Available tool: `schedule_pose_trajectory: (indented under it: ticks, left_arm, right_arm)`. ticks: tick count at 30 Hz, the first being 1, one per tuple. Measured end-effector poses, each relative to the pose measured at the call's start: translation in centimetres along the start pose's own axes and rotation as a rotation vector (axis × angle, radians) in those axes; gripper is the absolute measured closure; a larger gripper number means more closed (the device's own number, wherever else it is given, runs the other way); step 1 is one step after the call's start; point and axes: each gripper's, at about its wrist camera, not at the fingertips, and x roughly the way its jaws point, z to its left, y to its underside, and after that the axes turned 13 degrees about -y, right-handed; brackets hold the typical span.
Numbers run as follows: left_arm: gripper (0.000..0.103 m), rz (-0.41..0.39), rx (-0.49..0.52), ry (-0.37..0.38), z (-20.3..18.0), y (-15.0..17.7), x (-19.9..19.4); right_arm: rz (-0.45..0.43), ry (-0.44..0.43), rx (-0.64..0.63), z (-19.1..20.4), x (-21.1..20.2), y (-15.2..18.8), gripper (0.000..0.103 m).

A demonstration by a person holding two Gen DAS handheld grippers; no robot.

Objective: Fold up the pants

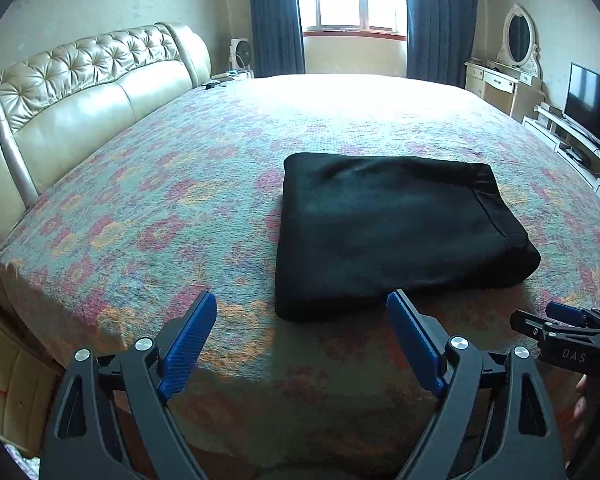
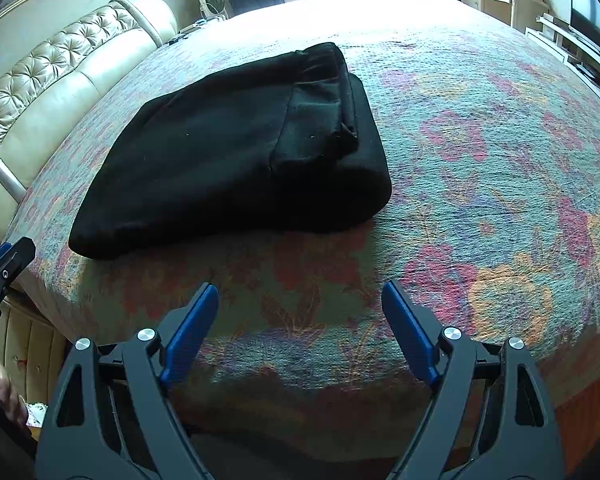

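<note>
Black pants (image 1: 392, 228) lie folded into a thick rectangle on the patterned bedspread (image 1: 160, 208); in the right wrist view the pants (image 2: 236, 160) show a waistband fold on top. My left gripper (image 1: 302, 304) hovers open just short of the bundle's near edge, with nothing between its blue pads. My right gripper (image 2: 300, 296) is open too, over bare bedspread (image 2: 480, 184) to the right of the bundle and nearer than it. The right gripper (image 1: 562, 320) also shows at the right edge of the left wrist view, and one finger of the left gripper (image 2: 4, 260) at the left edge of the right wrist view.
A tufted cream headboard (image 1: 84, 80) runs along the left of the bed. A window with dark curtains (image 1: 352, 0) is at the far end. A dresser with an oval mirror (image 1: 516, 64) and a television (image 1: 594, 108) stand on the right. The bed's near edge drops off just below both grippers.
</note>
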Motion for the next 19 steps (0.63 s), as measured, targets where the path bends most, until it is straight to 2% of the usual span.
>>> schedule_pose_trajectory:
  ticks: [2,4,7,10,12,14,16,17,18,19]
  left_arm:
    - [0.017,0.005,-0.001,0.005,-0.1,-0.2,-0.1]
    - [0.016,0.02,-0.015,0.05,0.0,-0.5,-0.1]
    - [0.011,0.018,-0.052,0.026,0.7,-0.7,-0.2]
    - [0.011,0.029,-0.061,0.112,1.5,-1.9,0.0]
    - [0.011,0.006,-0.076,0.108,2.0,-3.0,0.2]
    - [0.011,-0.003,-0.083,0.075,3.0,-4.3,1.3]
    - [0.011,0.022,-0.051,0.026,4.1,-6.1,4.1]
    - [0.011,0.03,-0.042,-0.015,4.8,-6.9,5.8]
    - [0.011,0.033,-0.044,-0.067,5.8,-7.8,7.7]
    - [0.011,0.033,-0.052,-0.124,6.8,-8.7,9.8]
  right_arm:
    - [0.002,-0.002,0.0,0.1,0.0,0.1,0.019]
    - [0.001,-0.005,0.002,0.1,0.0,0.1,0.019]
    - [-0.006,-0.007,0.01,0.0,-0.2,0.1,0.019]
    - [-0.001,-0.013,0.03,-0.6,-0.3,0.1,0.019]
    - [0.009,-0.031,0.052,-1.0,-0.6,-0.2,0.019]
    - [-0.004,-0.065,0.073,-1.3,-1.5,-1.2,0.019]
    - [-0.047,-0.09,0.073,-1.7,-2.8,-3.2,0.019]
    - [-0.078,-0.09,0.067,-2.0,-3.4,-4.5,0.019]
    - [-0.11,-0.084,0.061,-2.5,-3.9,-6.1,0.013]
    - [-0.149,-0.073,0.06,-3.3,-4.2,-7.8,0.011]
